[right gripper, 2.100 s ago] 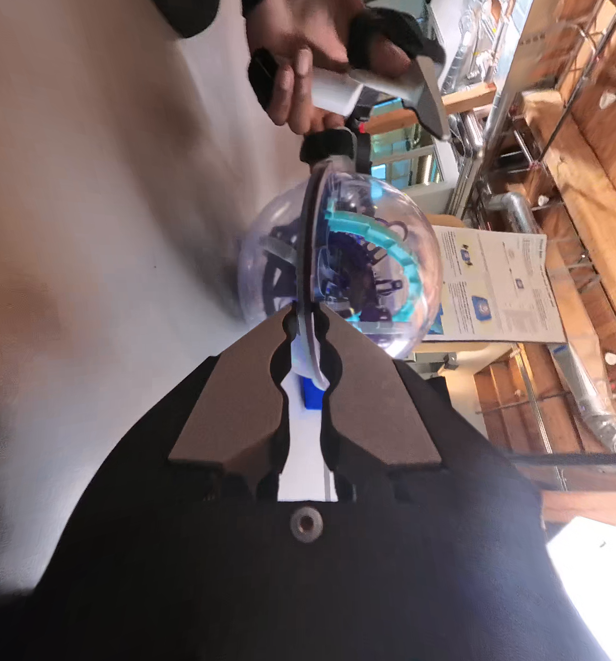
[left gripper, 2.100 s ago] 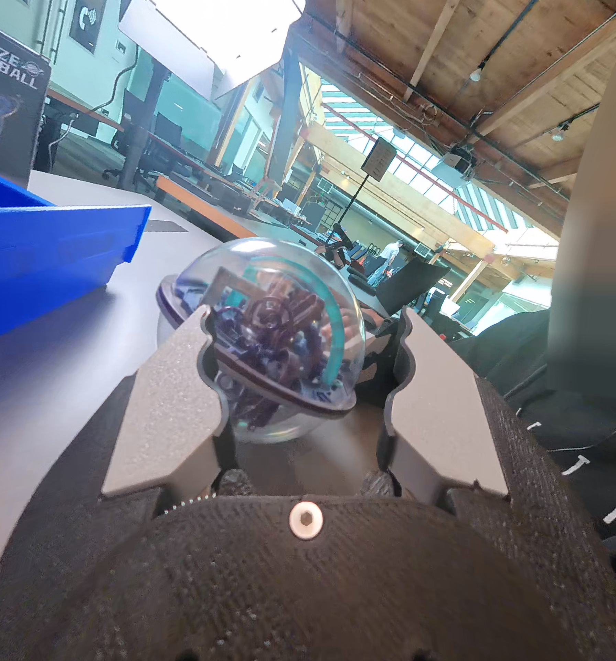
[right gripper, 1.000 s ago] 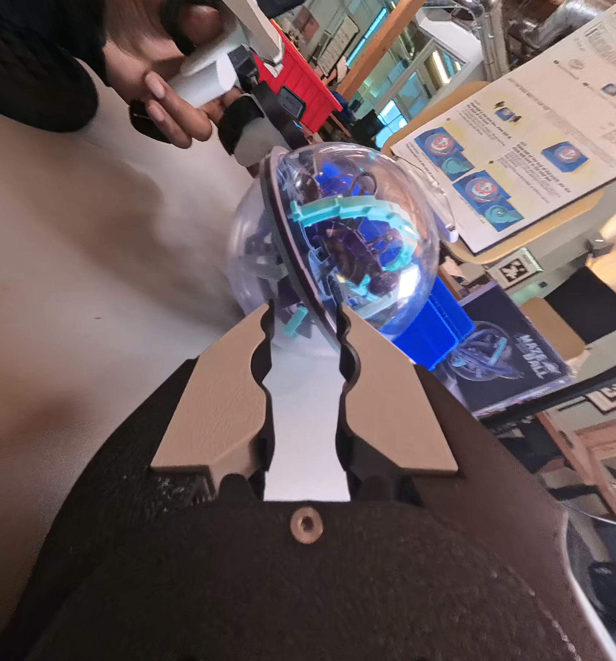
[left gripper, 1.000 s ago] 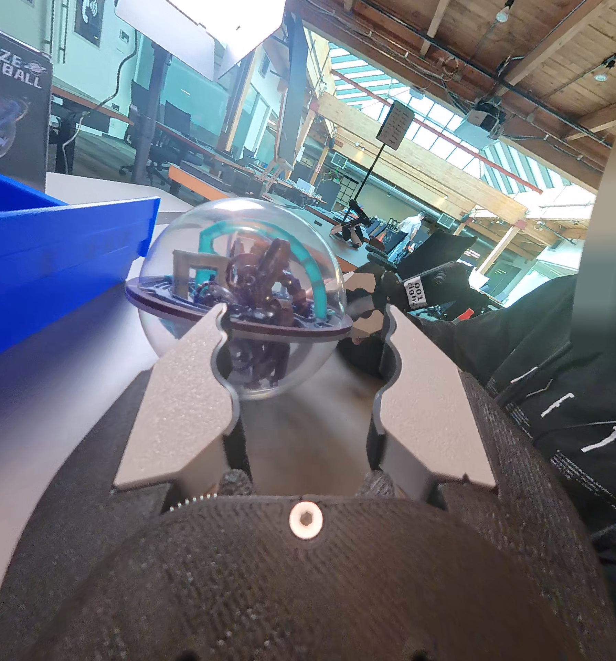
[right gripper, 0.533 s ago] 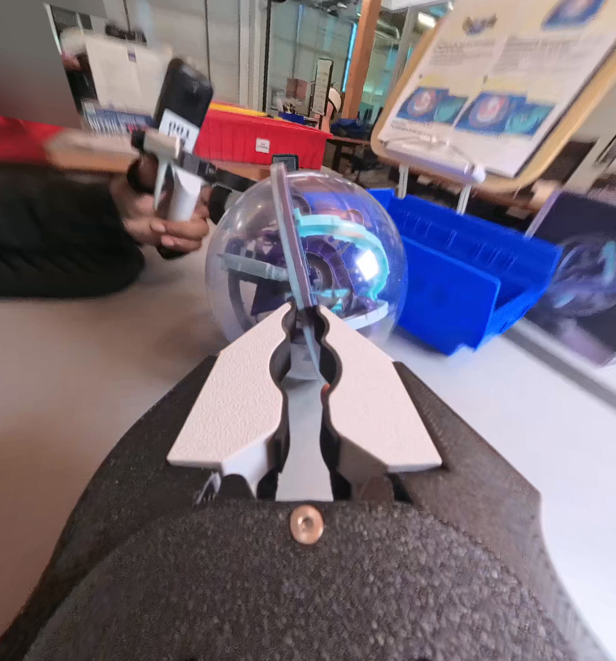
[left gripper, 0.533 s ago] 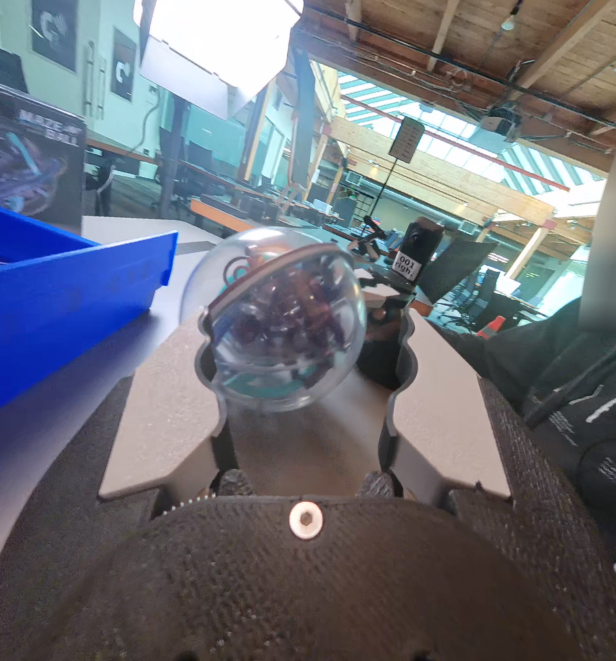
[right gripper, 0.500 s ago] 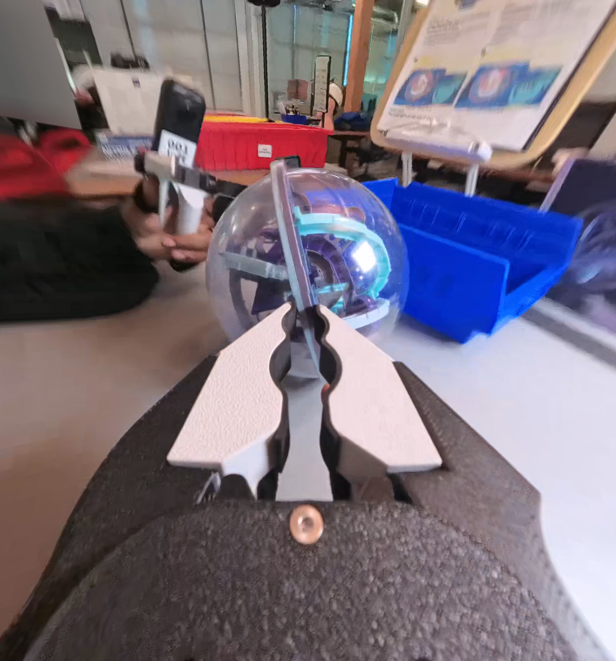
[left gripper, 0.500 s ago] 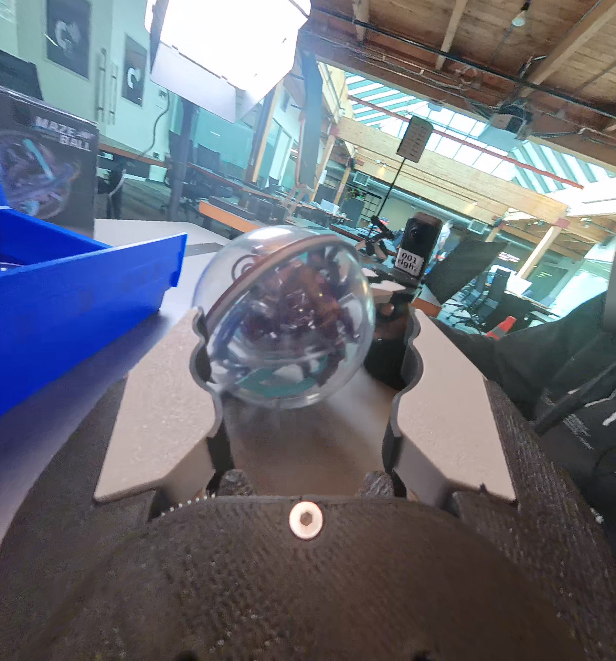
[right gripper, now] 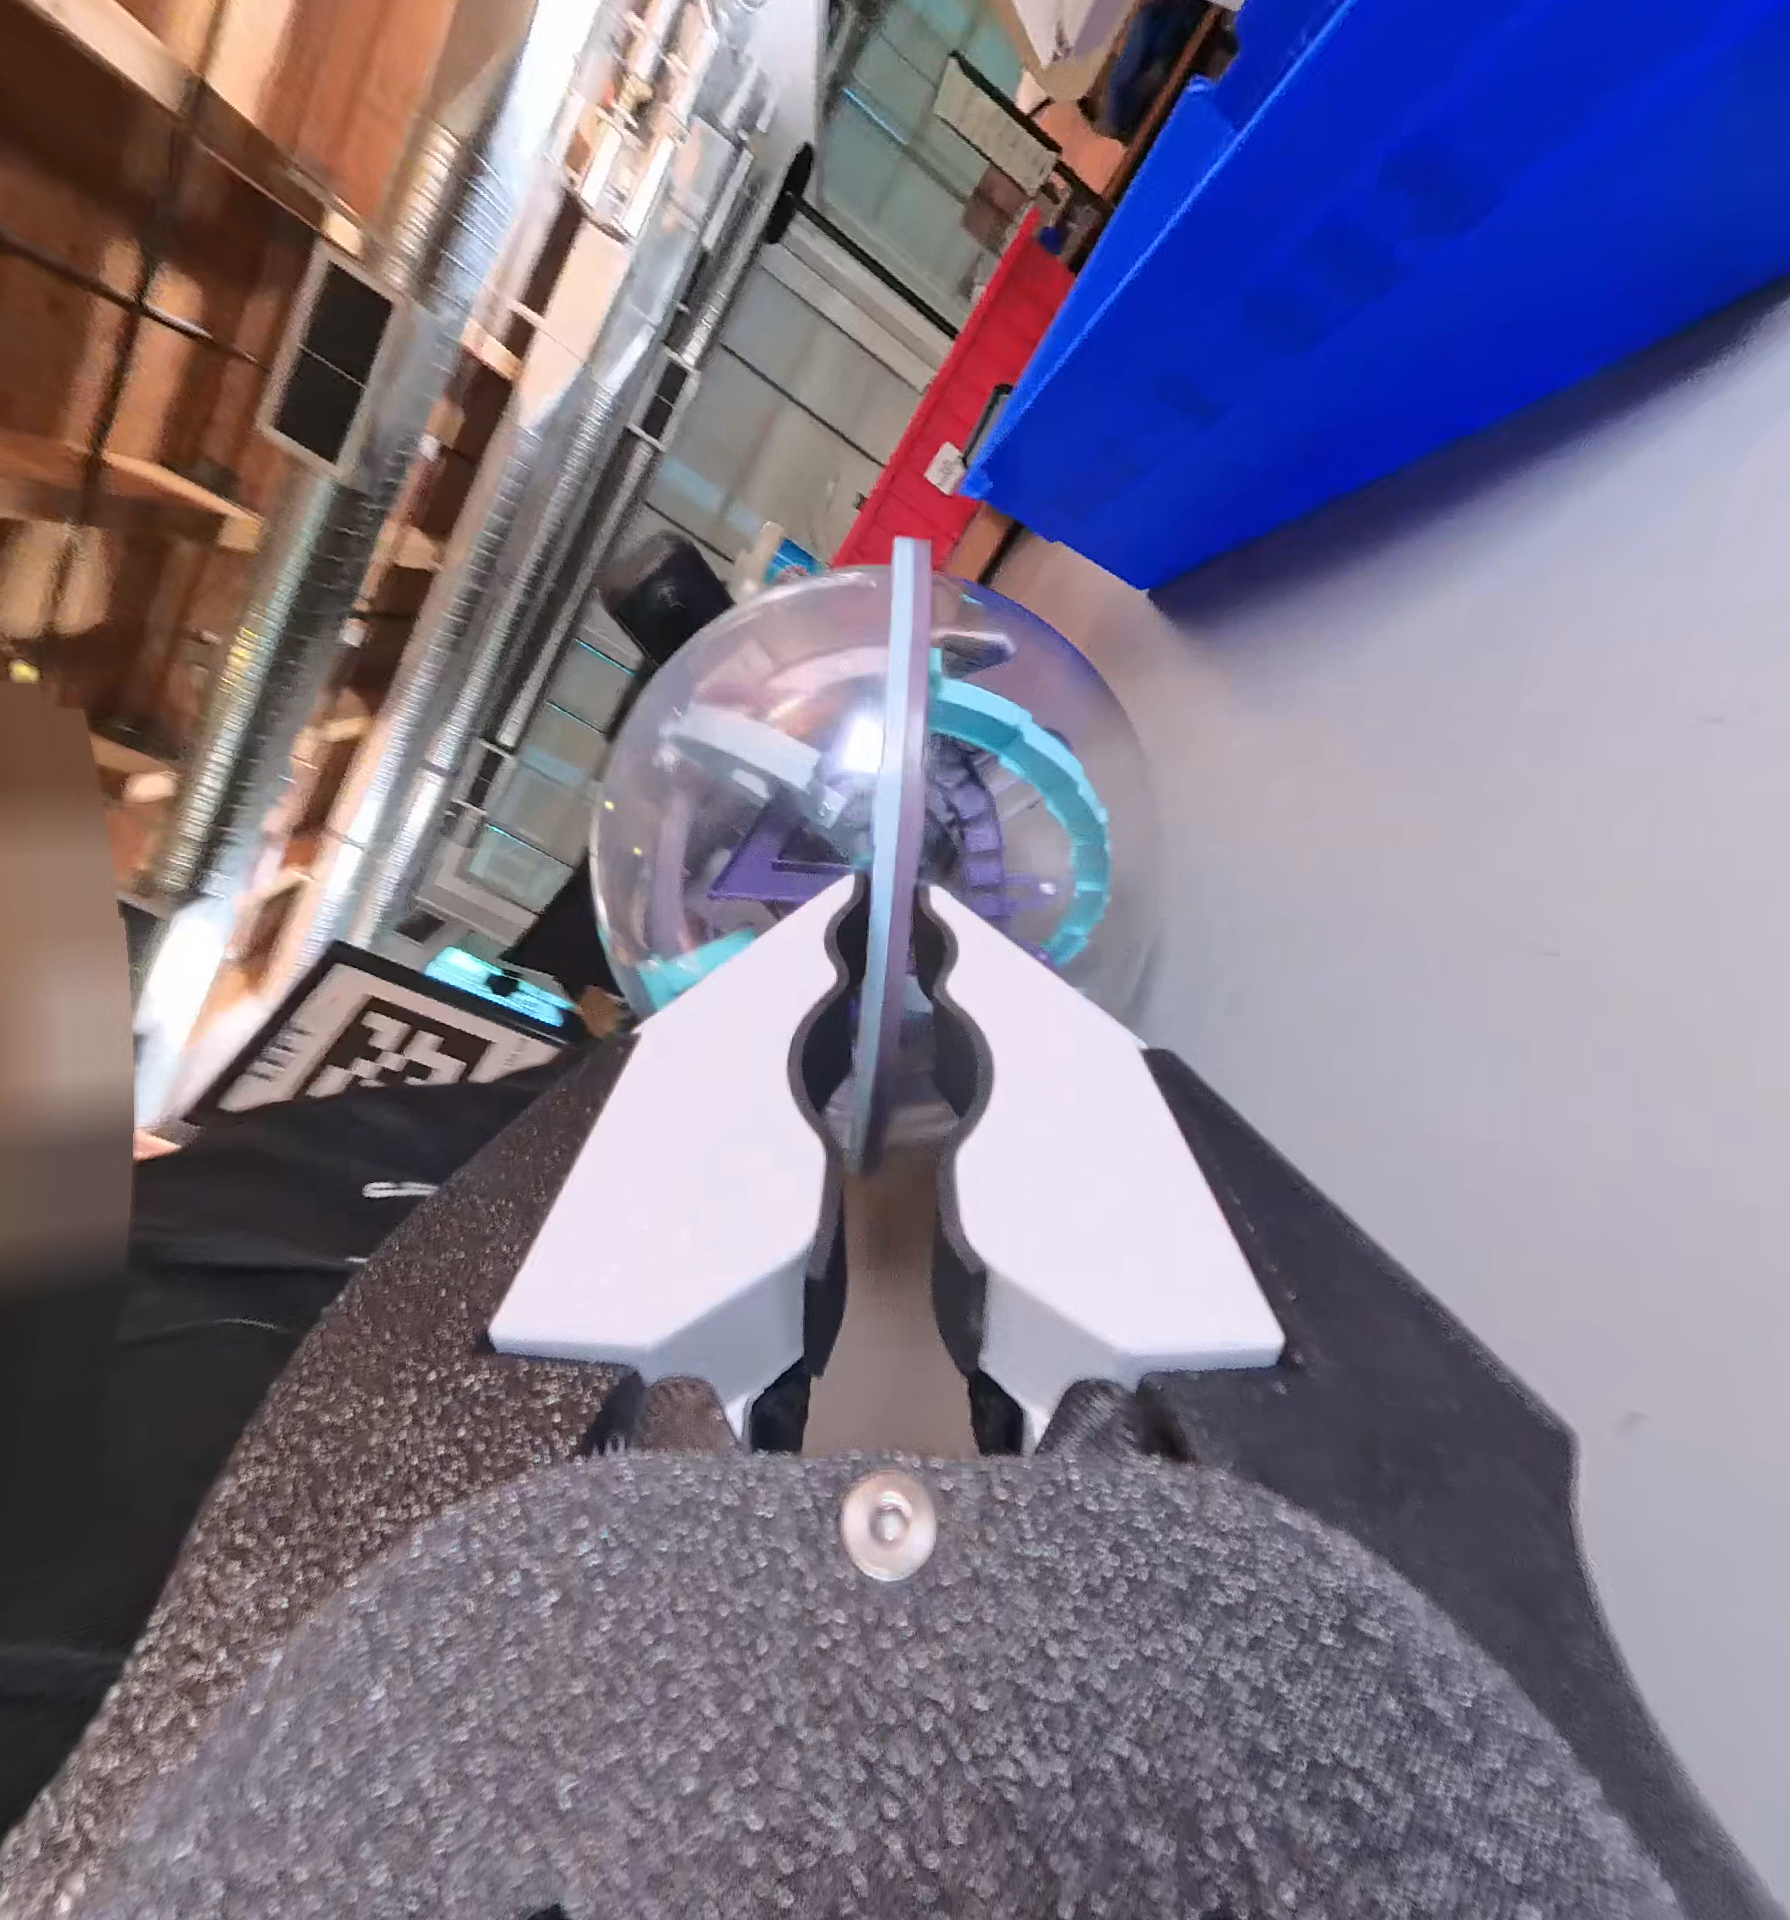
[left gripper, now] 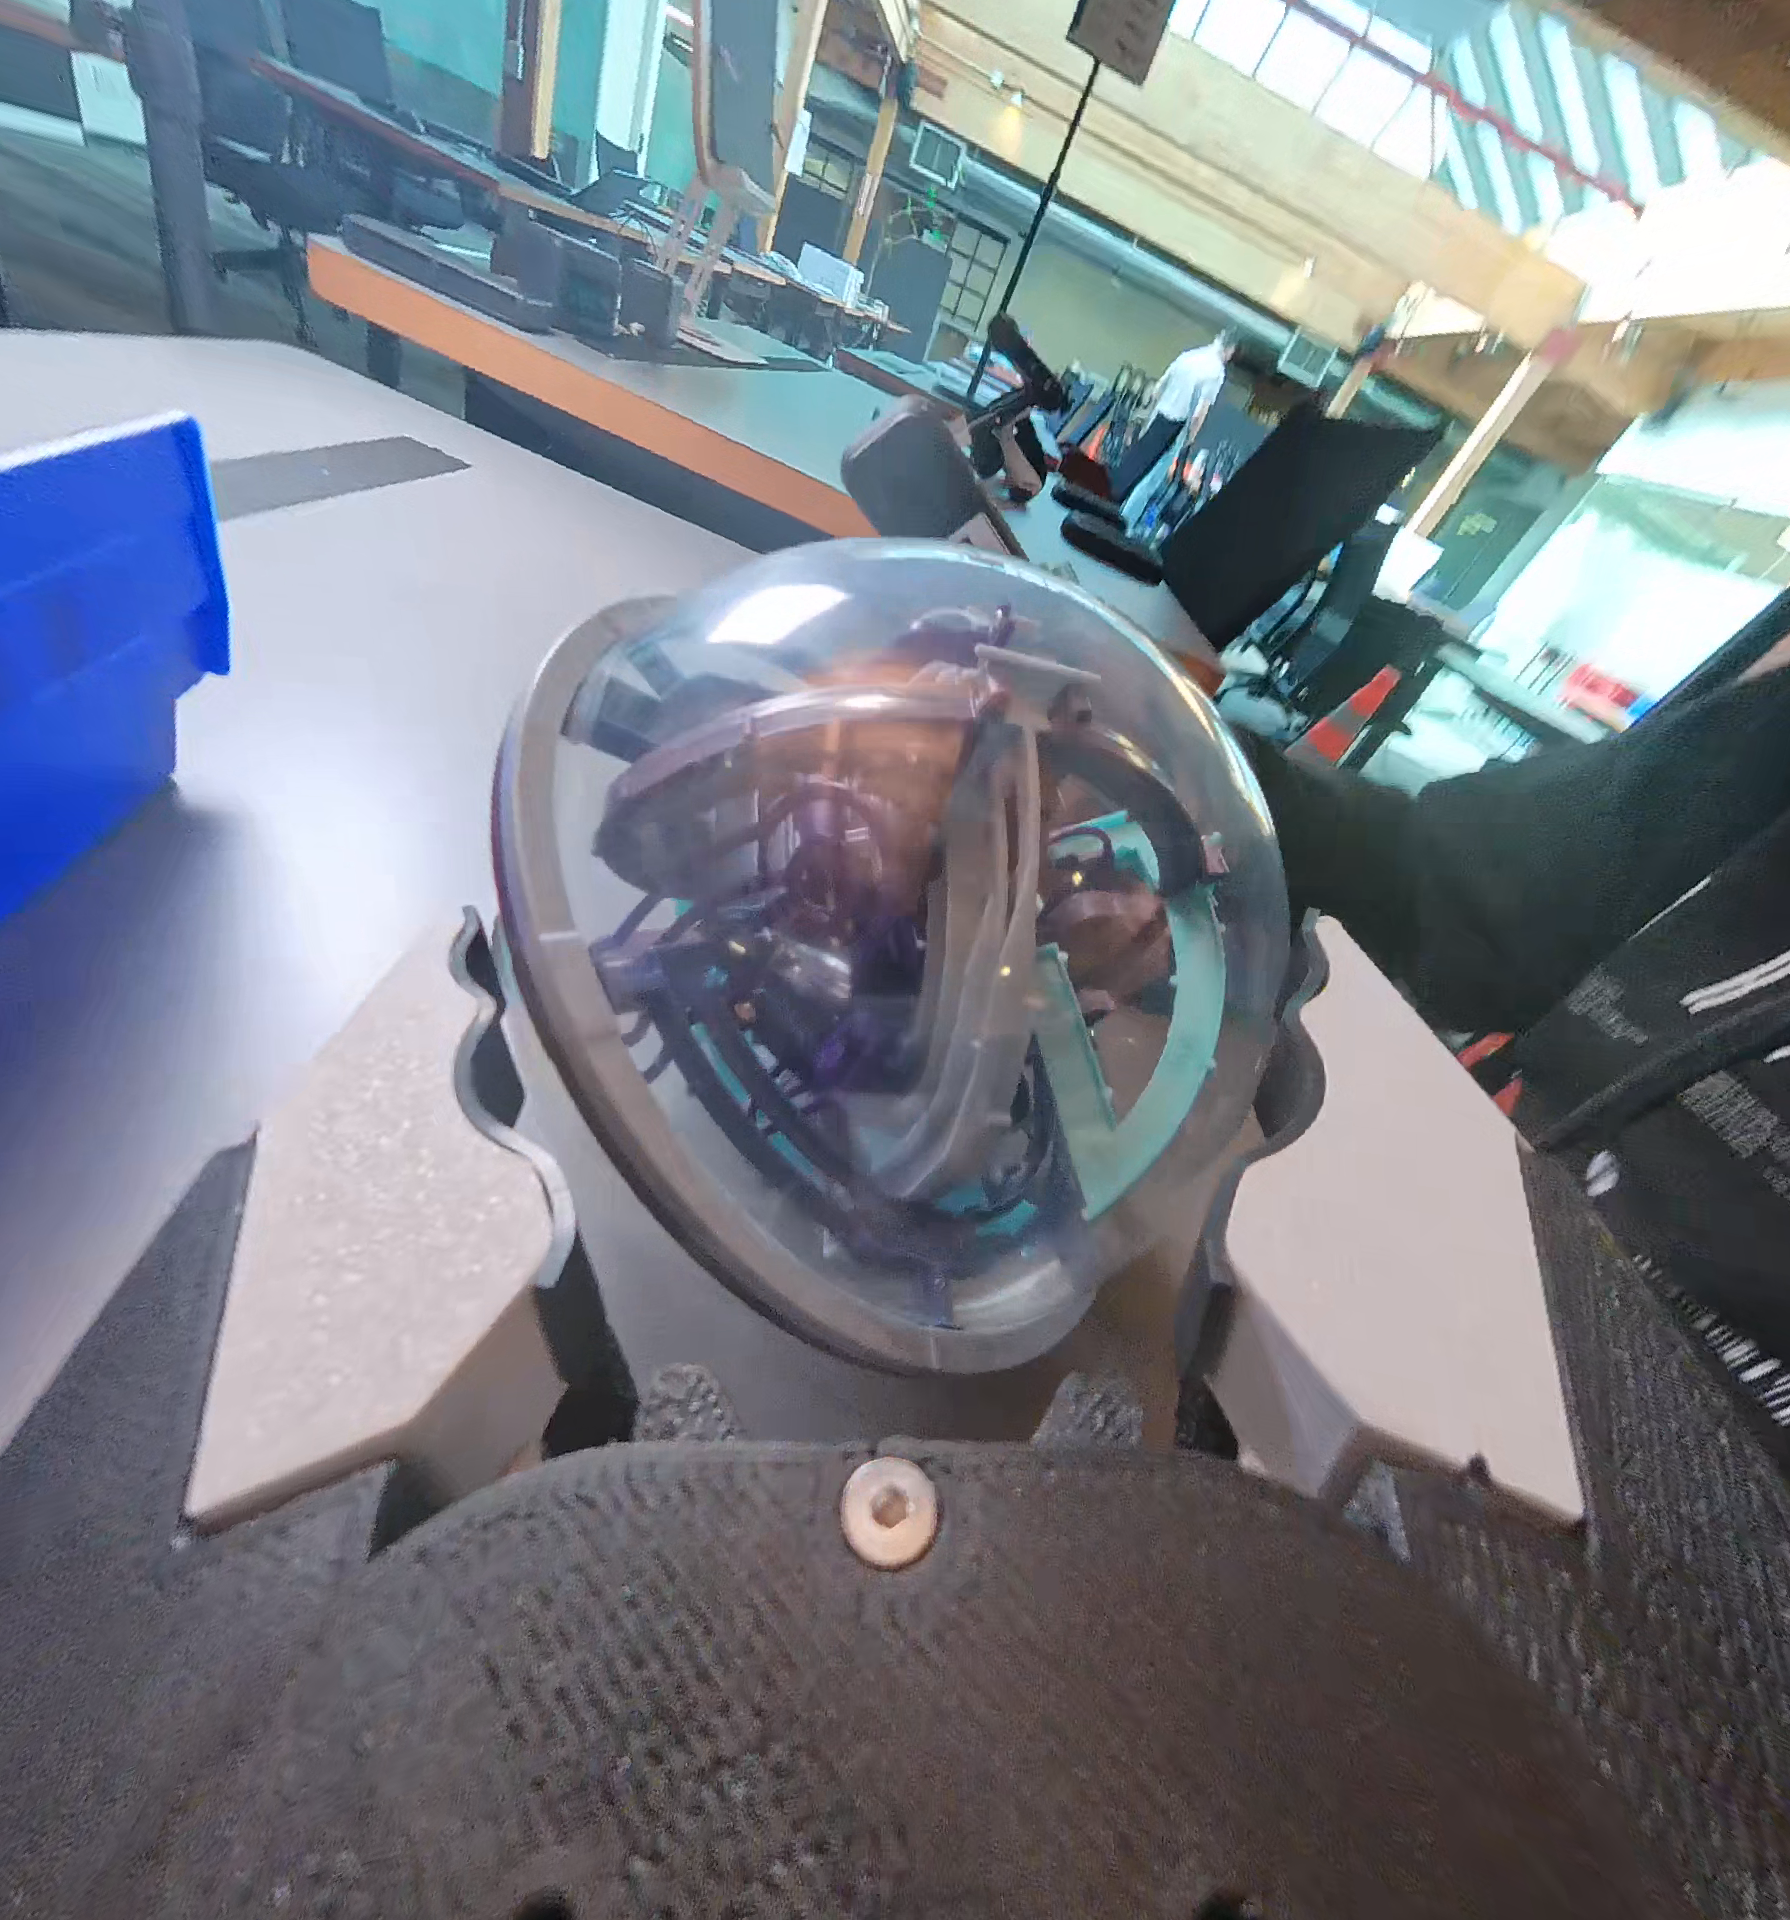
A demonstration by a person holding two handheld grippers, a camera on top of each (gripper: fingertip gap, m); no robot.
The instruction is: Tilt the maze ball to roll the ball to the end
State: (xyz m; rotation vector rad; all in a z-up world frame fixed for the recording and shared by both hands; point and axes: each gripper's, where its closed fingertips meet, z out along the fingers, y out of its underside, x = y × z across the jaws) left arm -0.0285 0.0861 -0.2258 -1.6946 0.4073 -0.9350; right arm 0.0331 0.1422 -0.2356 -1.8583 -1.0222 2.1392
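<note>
Maze ball [left gripper: 896, 966]: clear sphere, flat grey rim, teal and purple tracks inside, tilted. Your left gripper [left gripper: 880, 997] spread wide, ball between its fingers; pad contact hard to judge. Your right gripper [right gripper: 886, 914] nearly closed, pinching ball's rim [right gripper: 896, 831] edge-on between fingertips. Left view alone shows black sleeve [left gripper: 1493, 873] past ball. Right view alone shows red bin [right gripper: 964, 416] behind blue bin [right gripper: 1442, 291].

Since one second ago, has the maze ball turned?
Yes. The maze ball has tipped: its rim, then level with the blue bin edge, now stands steeply, with the dome facing right.
</note>
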